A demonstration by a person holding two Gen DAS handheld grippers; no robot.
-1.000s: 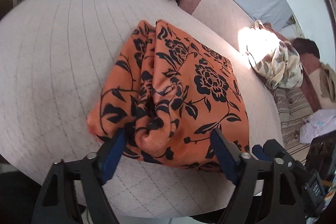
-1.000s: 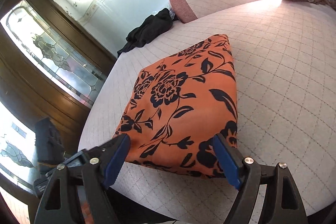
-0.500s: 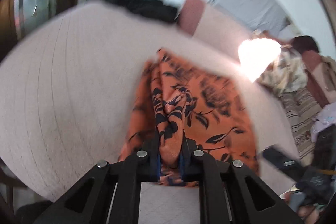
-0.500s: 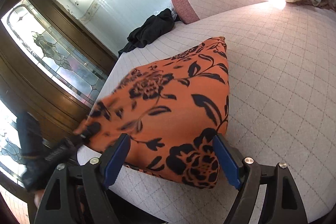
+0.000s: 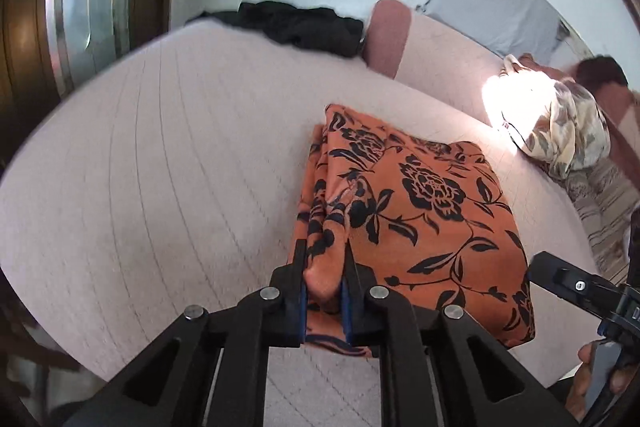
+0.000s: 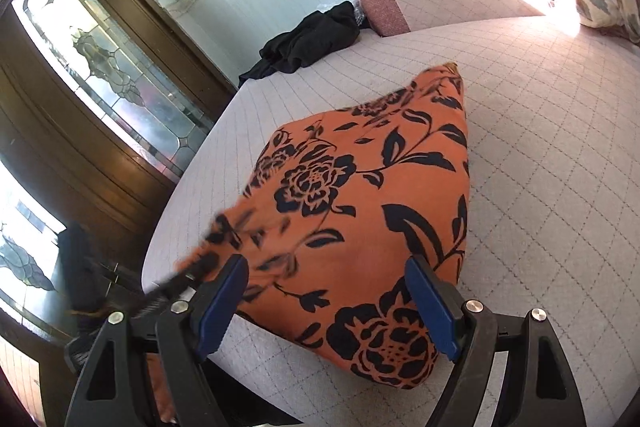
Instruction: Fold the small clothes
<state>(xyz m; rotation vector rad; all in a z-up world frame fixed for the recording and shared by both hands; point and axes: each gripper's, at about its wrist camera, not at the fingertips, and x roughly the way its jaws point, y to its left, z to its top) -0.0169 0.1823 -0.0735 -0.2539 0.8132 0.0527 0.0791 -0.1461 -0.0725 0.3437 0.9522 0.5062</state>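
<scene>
A second ago the left gripper (image 5: 324, 291) stood wide around the near edge of the orange floral garment (image 5: 416, 211); its jaws have just been closing, and now its fingers (image 5: 298, 291) pinch a bunched fold of that edge between the blue pads. That near left corner, flat on the bed before, is now drawn up into a ridge and lifted off the quilted bed cover (image 5: 160, 187). In the right wrist view the raised corner blurs toward the left gripper at the lower left.

The right gripper (image 6: 328, 303) has changed little: its fingers (image 6: 430, 307) stand wide apart on either side of the garment's near right corner, the pads not pressing on the cloth and holding nothing.

The garment (image 6: 360, 195) is orange with black roses, leaves and vines, folded into a thick, roughly square packet with stacked layers showing along its left side. It lies near the front edge of the bed, the rest of it resting on the cover.

A black garment (image 5: 296, 23) lies crumpled at the far edge of the bed, well apart.

No writing can be read clearly.
</scene>
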